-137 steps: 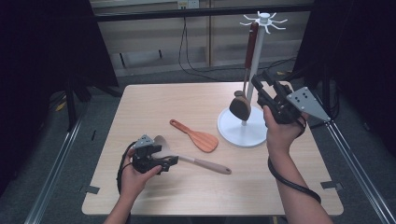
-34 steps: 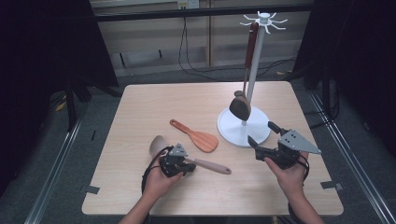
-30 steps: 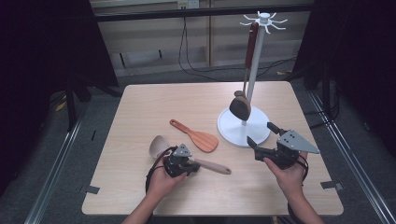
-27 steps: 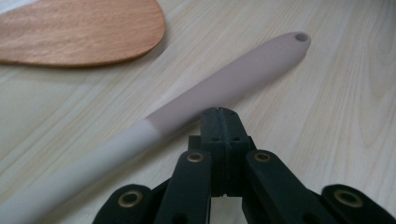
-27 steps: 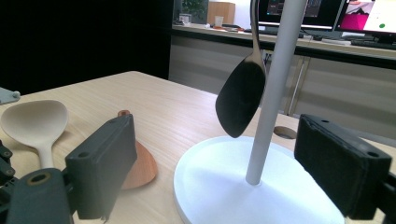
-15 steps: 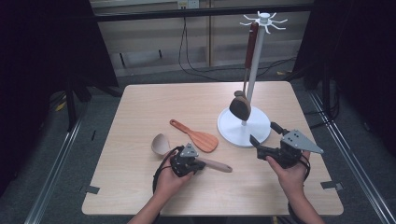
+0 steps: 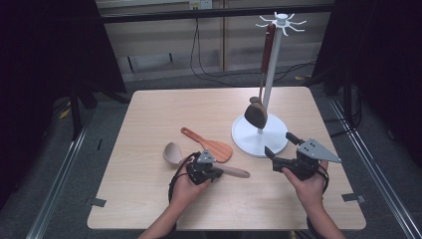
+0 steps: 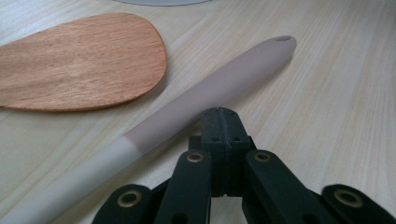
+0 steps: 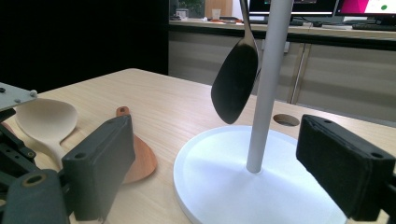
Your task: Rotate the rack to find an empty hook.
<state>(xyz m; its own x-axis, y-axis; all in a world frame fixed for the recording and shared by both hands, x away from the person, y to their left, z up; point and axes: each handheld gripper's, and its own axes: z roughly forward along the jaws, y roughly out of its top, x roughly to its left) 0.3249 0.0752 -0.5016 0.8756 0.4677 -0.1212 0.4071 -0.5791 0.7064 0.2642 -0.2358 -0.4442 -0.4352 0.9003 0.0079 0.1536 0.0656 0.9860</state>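
Observation:
A pale spoon lies on the table, its bowl (image 7: 172,153) to the left and its handle (image 8: 210,93) running right. My left gripper (image 7: 203,168) is shut, its joined tips (image 8: 219,121) right beside the handle's middle with nothing between them. A wooden spatula (image 7: 211,145) lies just behind the spoon. My right gripper (image 7: 277,143) is held open, low, in front of the white stand base (image 7: 259,142); its jaws stand wide apart around nothing (image 9: 219,172). A dark spoon (image 9: 235,84) with a reddish handle hangs from the stand beside the pole (image 9: 266,93).
The stand's hook ring (image 7: 281,21) tops the tall pole at the back right. The table's front edge (image 7: 224,226) lies near both hands. A round cable hole (image 9: 286,120) sits in the tabletop behind the base.
My left gripper has slid right along the pale spoon, from its bowl end to the handle. My right gripper came down from the hanging spoon earlier and has since barely moved.

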